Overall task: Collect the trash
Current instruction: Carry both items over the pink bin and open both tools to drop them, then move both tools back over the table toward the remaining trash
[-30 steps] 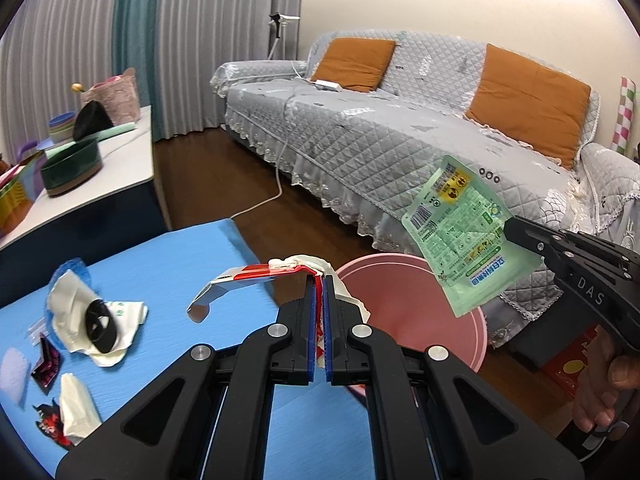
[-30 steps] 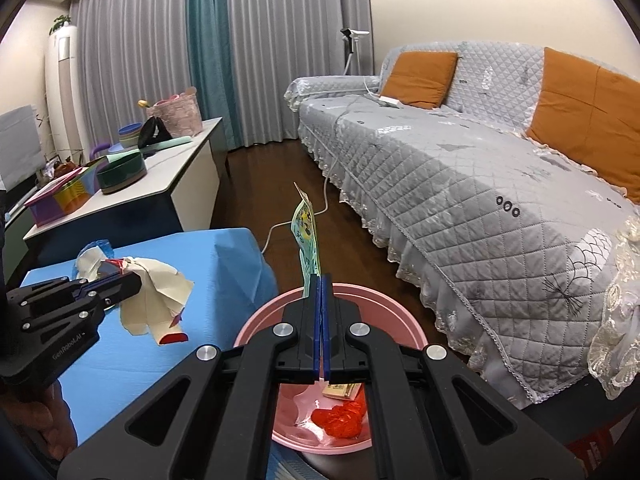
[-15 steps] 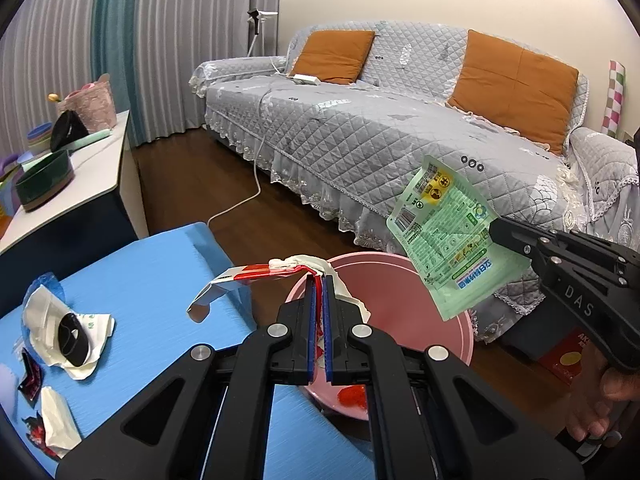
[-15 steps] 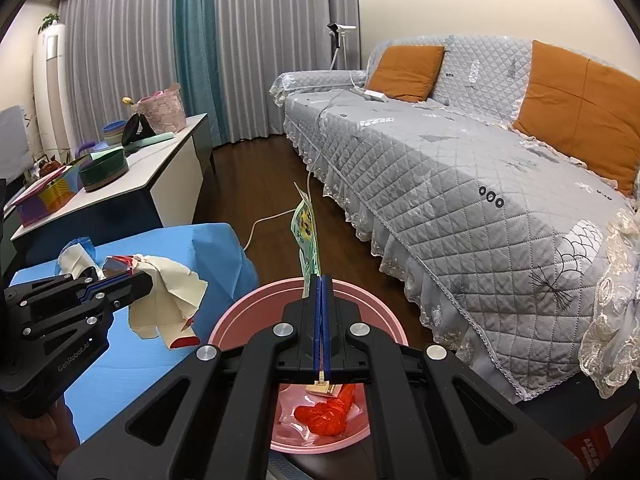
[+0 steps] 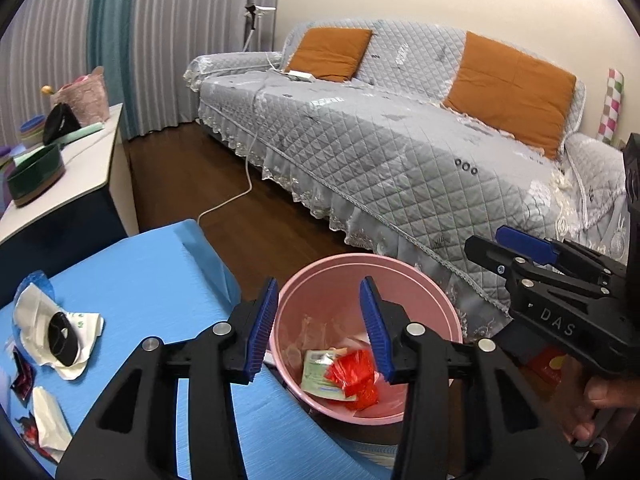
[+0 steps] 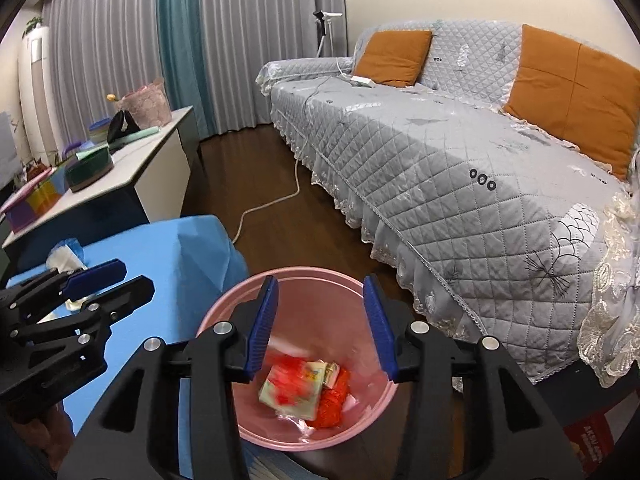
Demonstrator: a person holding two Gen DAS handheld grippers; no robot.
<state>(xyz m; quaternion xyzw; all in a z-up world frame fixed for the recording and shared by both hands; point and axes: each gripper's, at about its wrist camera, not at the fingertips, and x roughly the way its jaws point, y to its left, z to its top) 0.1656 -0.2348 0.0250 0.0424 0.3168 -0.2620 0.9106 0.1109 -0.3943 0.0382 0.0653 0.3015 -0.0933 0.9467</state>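
While both the left gripper (image 5: 318, 330) and the right gripper (image 6: 322, 326) hang released over the round pink plastic bin (image 6: 224, 312), crumpled red and pale green wrappers (image 6: 304, 390) lie inside it.

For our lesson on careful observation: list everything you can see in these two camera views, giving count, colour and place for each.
bin: one, pink, on the floor beside the table
trash in bin: several pieces, red and pale green, at the bottom
table: one, blue cover, left
wrappers: several, white, black and red, on the table's left part
sofa: one, grey quilted, behind the bin
cushions: two, orange, on the sofa
cable: one, white, from sofa to floor
sideboard: one, white top, far left, holding containers
left gripper: open, over the bin
right gripper: open, over the bin
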